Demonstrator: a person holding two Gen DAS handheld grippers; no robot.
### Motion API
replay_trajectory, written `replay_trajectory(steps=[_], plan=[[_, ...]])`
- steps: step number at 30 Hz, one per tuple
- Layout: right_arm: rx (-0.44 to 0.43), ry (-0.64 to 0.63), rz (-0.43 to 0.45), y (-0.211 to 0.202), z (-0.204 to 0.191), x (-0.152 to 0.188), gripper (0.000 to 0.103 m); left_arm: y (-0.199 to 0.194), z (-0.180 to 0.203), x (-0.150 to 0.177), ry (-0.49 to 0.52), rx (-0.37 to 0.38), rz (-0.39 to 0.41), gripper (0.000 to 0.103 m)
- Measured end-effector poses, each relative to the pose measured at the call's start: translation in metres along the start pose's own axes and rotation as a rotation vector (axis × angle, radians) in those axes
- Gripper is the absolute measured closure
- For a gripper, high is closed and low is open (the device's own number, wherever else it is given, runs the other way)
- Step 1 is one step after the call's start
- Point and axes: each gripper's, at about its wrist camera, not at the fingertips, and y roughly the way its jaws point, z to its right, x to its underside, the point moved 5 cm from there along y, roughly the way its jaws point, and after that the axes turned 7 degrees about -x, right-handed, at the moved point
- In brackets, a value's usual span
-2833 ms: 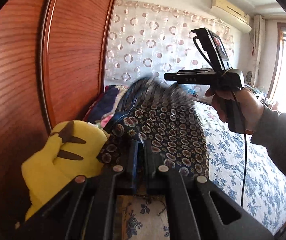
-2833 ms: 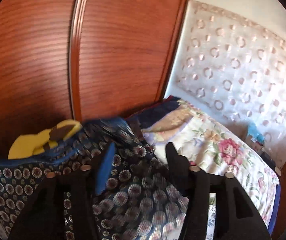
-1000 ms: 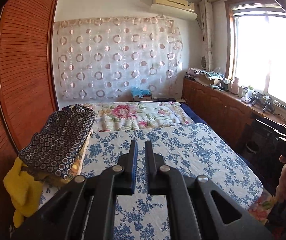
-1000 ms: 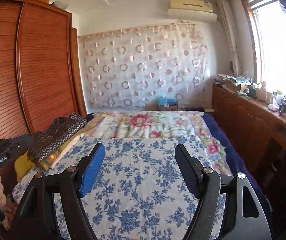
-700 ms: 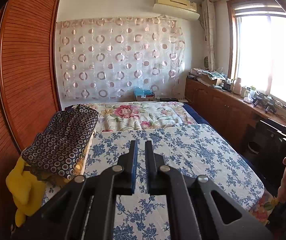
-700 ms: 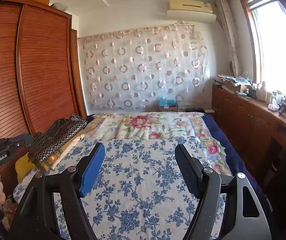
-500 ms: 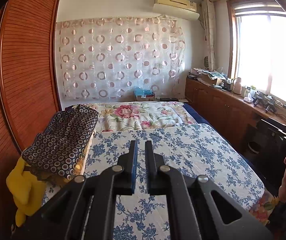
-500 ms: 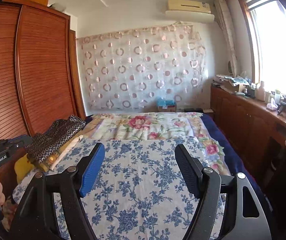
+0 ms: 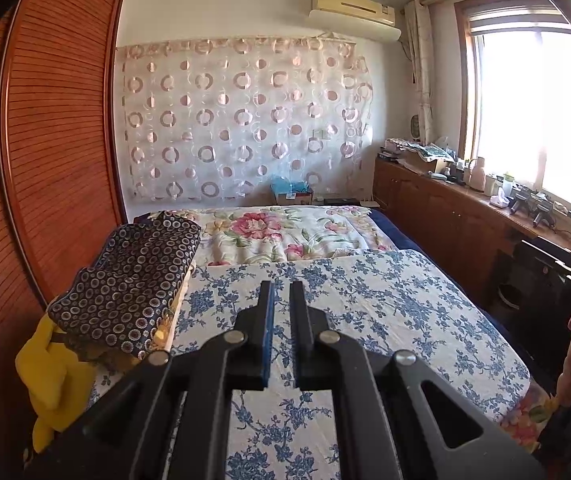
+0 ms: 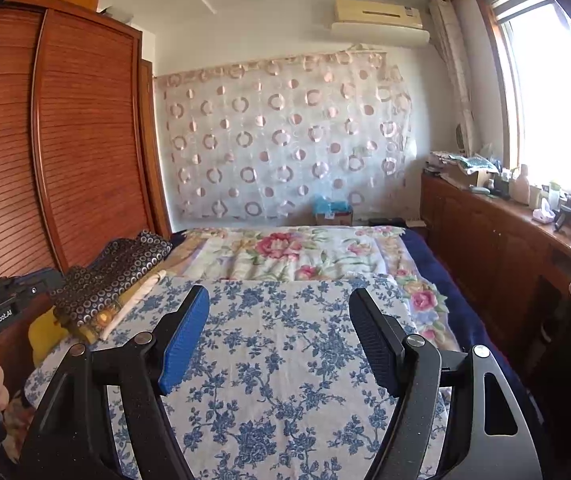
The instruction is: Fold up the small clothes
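Note:
A folded dark garment with a ring pattern [image 9: 133, 280] [image 10: 113, 272] lies on top of a pile at the left edge of the bed, over a yellow item [image 9: 51, 372]. My left gripper [image 9: 279, 292] is shut with nothing between its fingers and hovers over the blue-flowered sheet [image 9: 345, 312], well back from the garment. My right gripper [image 10: 279, 304] stands open and empty over the same sheet [image 10: 285, 360]. Each view shows the other hand on its tool at the frame's edge.
A wooden slatted wardrobe [image 9: 45, 160] runs along the bed's left side. A rose-patterned quilt [image 9: 281, 232] covers the far half of the bed. A low wooden cabinet [image 10: 505, 248] with small items stands under the window on the right.
Nearly three seconds ago both grippers were at the ring-patterned garment by the wardrobe; since then they have pulled back over the bed. Over the last second nothing has moved.

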Motion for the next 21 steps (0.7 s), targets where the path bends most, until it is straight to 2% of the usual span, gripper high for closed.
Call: replay_trajectory(steps=[21], plan=[[0.0,-0.003,0.004,-0.0008,0.0,-0.0023,0.029,-0.0032,-0.0014,-0.0007,0.001,-0.012,0.011,0.098]])
